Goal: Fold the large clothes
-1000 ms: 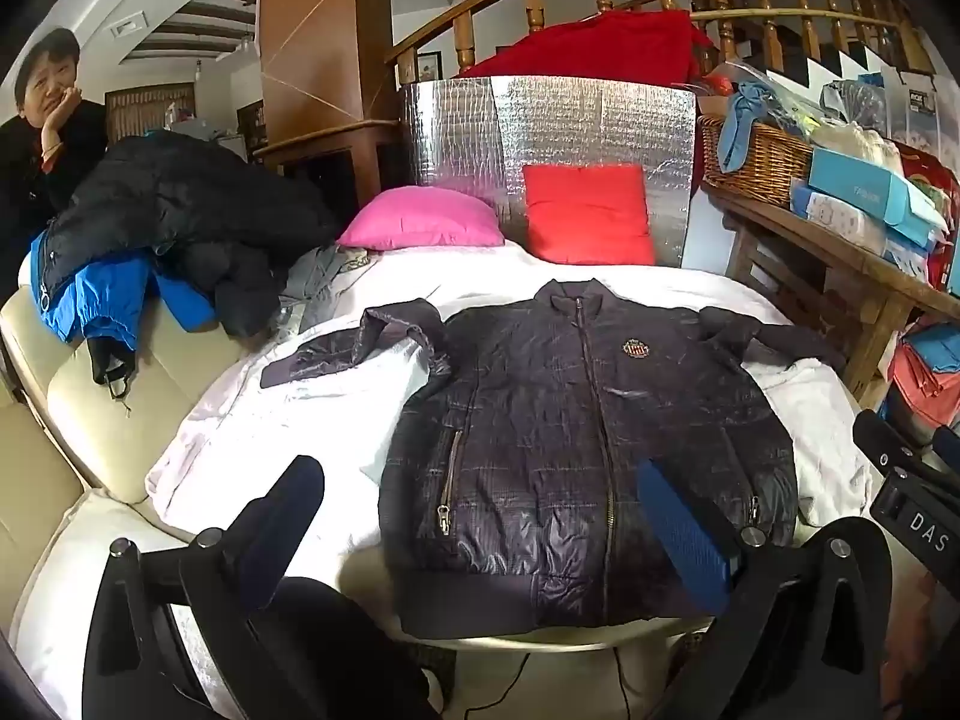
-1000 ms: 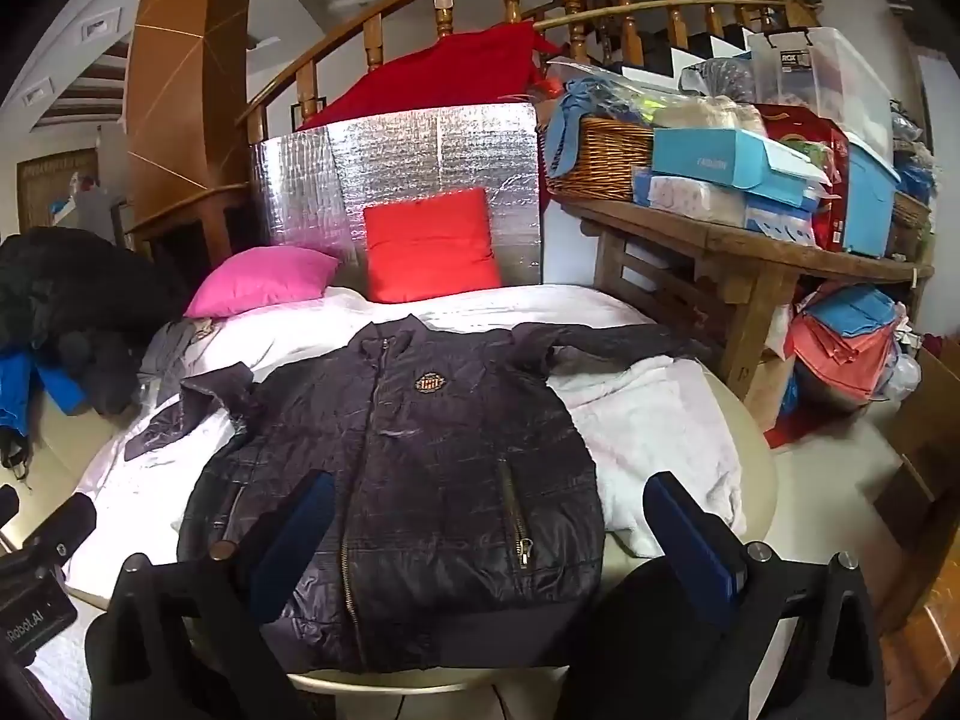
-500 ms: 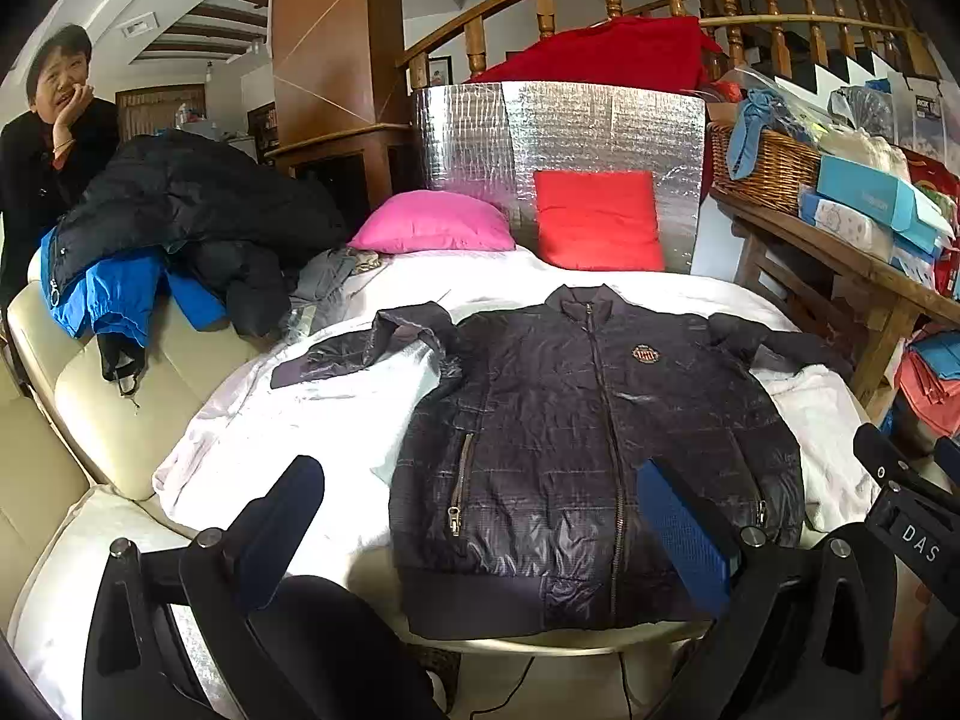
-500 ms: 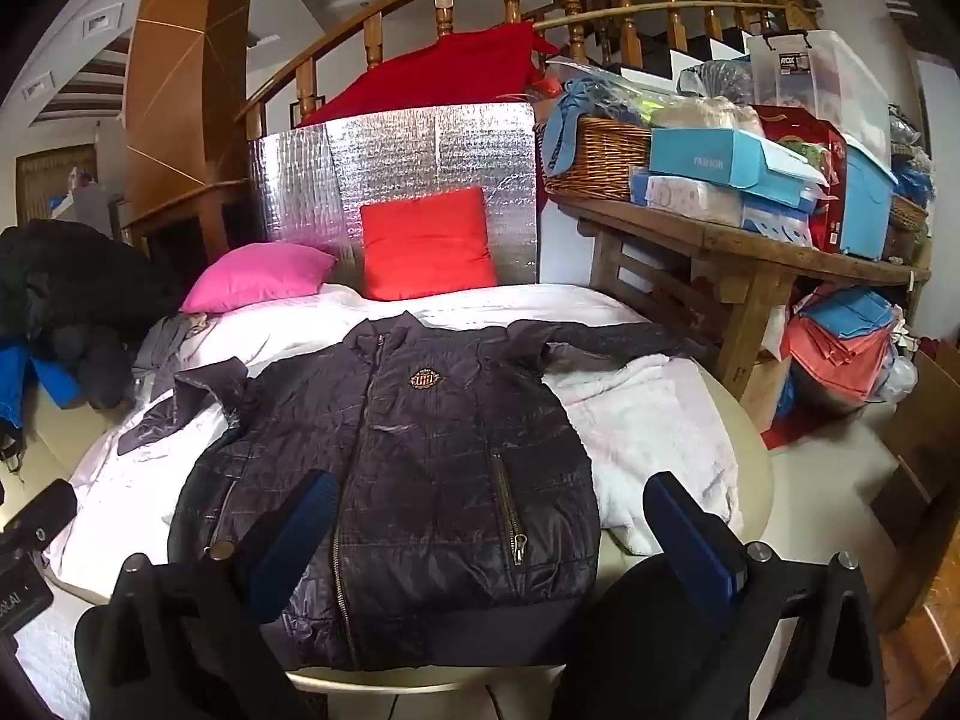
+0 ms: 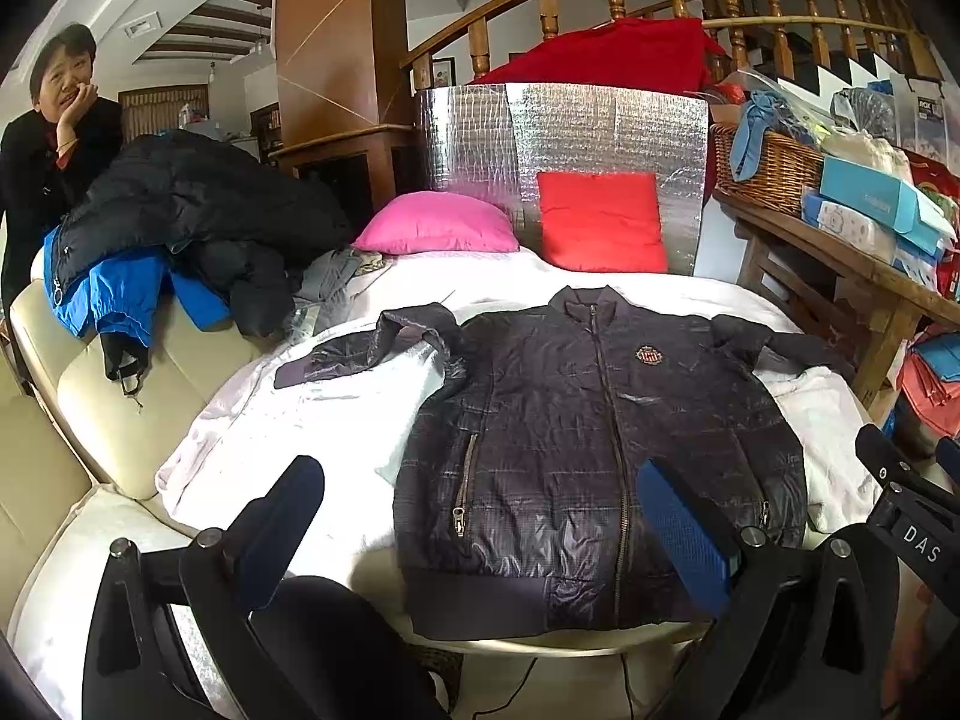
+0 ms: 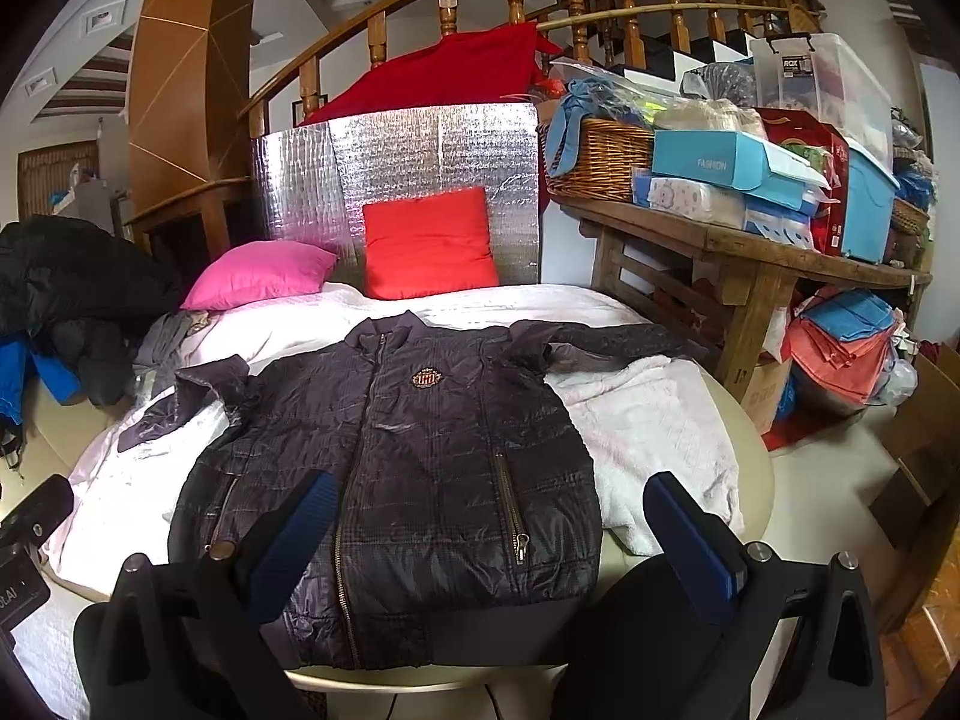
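Evenly lit by soft, diffuse indoor light, no hard shadows. Bright glare off the crinkled silver foil panel (image 5: 564,138) and faint sheen on the dark jacket (image 6: 420,462). Strong fisheye bending at the edges, black vignette in the corners. Sharp in the centre, slightly soft toward the rim.

1. Left gripper (image 5: 480,534) hovers level, jaws spread wide, blue pads (image 5: 681,525) gripping nothing.
2. Right gripper (image 6: 486,546) alongside it, equally wide apart, nothing between its fingers (image 6: 690,543).
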Demonstrator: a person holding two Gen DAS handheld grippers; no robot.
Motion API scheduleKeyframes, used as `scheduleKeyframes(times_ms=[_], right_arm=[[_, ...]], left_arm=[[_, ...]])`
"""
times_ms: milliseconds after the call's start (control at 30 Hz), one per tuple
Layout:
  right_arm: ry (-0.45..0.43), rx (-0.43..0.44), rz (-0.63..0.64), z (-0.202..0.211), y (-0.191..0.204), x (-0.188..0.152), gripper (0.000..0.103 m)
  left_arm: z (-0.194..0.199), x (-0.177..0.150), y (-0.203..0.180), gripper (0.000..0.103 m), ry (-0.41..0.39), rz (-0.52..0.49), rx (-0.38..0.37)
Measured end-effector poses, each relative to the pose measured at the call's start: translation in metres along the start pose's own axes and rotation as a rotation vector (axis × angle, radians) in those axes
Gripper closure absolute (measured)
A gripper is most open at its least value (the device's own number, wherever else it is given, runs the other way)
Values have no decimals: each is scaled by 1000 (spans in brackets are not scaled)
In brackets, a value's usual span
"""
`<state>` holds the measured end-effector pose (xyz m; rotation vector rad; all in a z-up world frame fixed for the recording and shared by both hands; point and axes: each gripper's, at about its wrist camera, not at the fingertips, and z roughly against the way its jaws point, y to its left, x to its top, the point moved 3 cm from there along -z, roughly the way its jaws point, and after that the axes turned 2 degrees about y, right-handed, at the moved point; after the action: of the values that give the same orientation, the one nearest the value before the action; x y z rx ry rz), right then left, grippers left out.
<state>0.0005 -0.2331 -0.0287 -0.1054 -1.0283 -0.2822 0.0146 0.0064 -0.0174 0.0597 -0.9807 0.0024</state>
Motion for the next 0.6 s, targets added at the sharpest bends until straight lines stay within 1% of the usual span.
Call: scheduleKeyframes(times_ms=[400, 500, 600], right_arm=[[0, -2, -3, -2, 0, -1, 0], [7, -6, -6, -4, -1, -2, 0], [22, -9, -12, -8, -2, -5, 0]], left_arm=[[0, 0, 0, 0, -6, -3, -5], [-2, -1, -1, 0, 5, -5, -21], [-7, -3, -5, 0, 33, -12, -59]])
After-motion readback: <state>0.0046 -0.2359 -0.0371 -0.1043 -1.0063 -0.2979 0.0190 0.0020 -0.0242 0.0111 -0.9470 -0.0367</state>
